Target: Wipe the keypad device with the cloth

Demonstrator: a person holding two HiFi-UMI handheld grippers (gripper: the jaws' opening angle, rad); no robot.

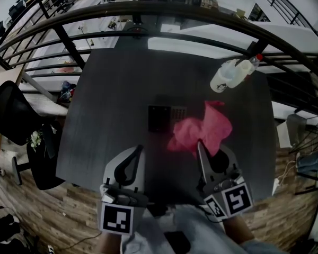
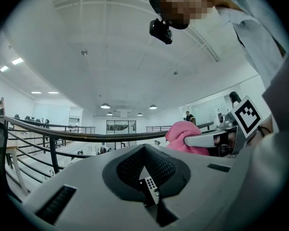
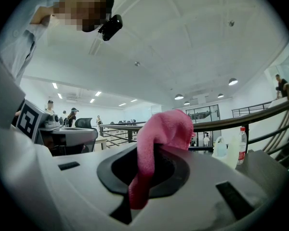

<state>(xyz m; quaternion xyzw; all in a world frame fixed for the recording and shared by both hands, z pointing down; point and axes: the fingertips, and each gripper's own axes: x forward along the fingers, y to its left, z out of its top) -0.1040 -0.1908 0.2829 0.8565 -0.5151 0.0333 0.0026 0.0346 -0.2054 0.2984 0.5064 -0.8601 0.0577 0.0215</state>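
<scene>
On the left side of the dark surface (image 1: 106,89), the left tongs (image 1: 139,150) hover with their jaws pressed together and nothing between them. Their tip aims toward the keypad device (image 1: 167,118), which lies flat near the middle of the surface, just ahead of both tools. In the left gripper view the keypad device (image 2: 150,185) shows only through the small gap below the closed jaws.

Right of it, the pink cloth (image 1: 204,130) bunches just beside the device's right edge; whether it touches cannot be told. The right tongs (image 1: 200,145) pinch a fold of this cloth (image 3: 159,129). A plastic bottle (image 1: 230,74) lies at the far right corner.

Judging by this, the cloth is picked up, but the wiping itself seems not yet begun.
</scene>
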